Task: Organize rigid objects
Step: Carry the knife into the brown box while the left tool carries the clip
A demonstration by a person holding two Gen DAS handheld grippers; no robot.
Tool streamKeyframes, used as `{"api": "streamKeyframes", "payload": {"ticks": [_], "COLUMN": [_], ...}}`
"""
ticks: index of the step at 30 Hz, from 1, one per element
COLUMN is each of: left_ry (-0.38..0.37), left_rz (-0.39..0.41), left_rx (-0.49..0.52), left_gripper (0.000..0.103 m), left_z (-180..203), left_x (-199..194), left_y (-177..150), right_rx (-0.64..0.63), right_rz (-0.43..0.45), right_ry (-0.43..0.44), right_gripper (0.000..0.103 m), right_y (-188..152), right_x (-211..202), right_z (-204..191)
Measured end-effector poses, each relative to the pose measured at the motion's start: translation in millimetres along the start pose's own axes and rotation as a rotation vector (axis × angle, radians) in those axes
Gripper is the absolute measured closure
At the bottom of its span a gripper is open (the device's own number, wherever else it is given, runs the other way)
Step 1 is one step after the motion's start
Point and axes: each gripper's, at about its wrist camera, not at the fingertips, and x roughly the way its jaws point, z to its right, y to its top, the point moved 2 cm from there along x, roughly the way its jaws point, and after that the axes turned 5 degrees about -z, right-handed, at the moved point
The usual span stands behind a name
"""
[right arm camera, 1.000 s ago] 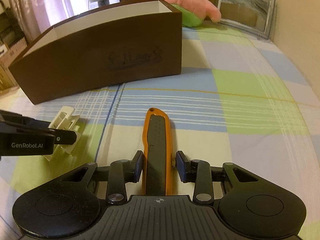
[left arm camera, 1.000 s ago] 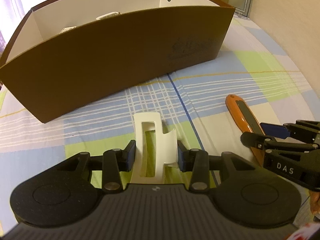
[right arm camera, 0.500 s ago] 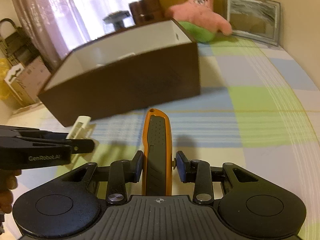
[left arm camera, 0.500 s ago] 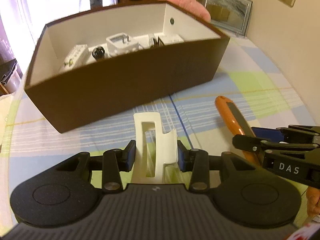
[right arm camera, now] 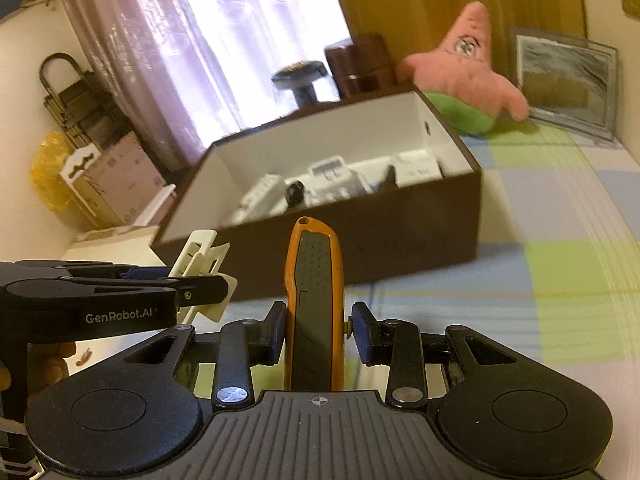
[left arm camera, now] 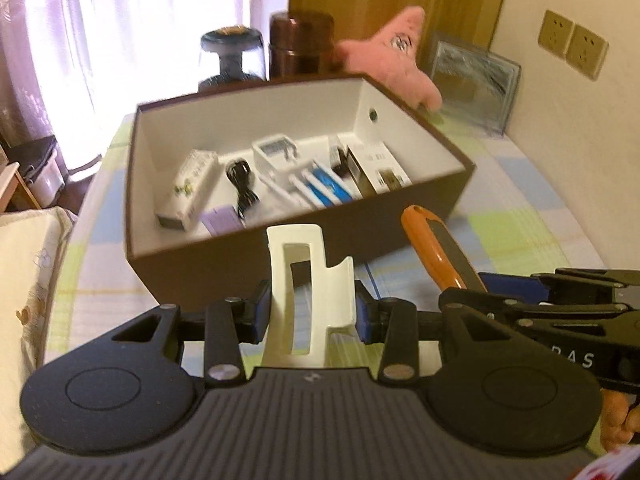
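My left gripper (left arm camera: pixel 310 314) is shut on a white plastic clip (left arm camera: pixel 308 280), held in the air just short of the near wall of the brown box (left arm camera: pixel 248 256). To its right, my right gripper (right arm camera: pixel 316 332) is shut on an orange and grey utility knife (right arm camera: pixel 316 280), also lifted in front of the box (right arm camera: pixel 400 240). In the left wrist view the knife (left arm camera: pixel 436 244) and the right gripper (left arm camera: pixel 520 300) show at the right. In the right wrist view the clip (right arm camera: pixel 202 260) and the left gripper (right arm camera: pixel 120 292) show at the left. Several small white, blue and black items lie inside the box.
The box stands on a checked cloth (right arm camera: pixel 560 280). Behind it are a pink star plush (right arm camera: pixel 468 72), a framed picture (right arm camera: pixel 564 80), a brown canister (left arm camera: pixel 302 44) and a dark jar (left arm camera: pixel 232 56). A wall with sockets (left arm camera: pixel 572 44) is at the right, and curtains and a window at the back.
Both grippers have risen with the clip and the knife off the cloth. The view now looks down into the box, whose contents have come into sight.
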Motion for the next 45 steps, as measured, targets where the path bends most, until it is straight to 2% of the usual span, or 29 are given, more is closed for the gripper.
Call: {"api": "streamKeyframes", "payload": {"ticks": [13,24,36,45], "left_ry": [0.041,0.060,0.072,0.075], "left_rz": [0.058,0.028,-0.065,-0.102], "left_rx": [-0.032,-0.069,-0.064,-0.054], "left_gripper": [0.067,0.067,0.067,0.067], "left_z": [-33,-70,-100,-110], "left_x": [4,40,107,137], "left_y": [60,105,128,135], "right_rx": [-0.054,-0.086,-0.082,-0.043], "right_rz": [0.055,0.012,-0.098,-0.156], "right_ry": [0.067,0.082,0.051,0.052], "right_gripper": [0.071,0.071,0.071,0.071], "right_y": [80,137,162,170], "right_x": [21,82,159,194], "right_z": [-19,-30,-21,-7]}}
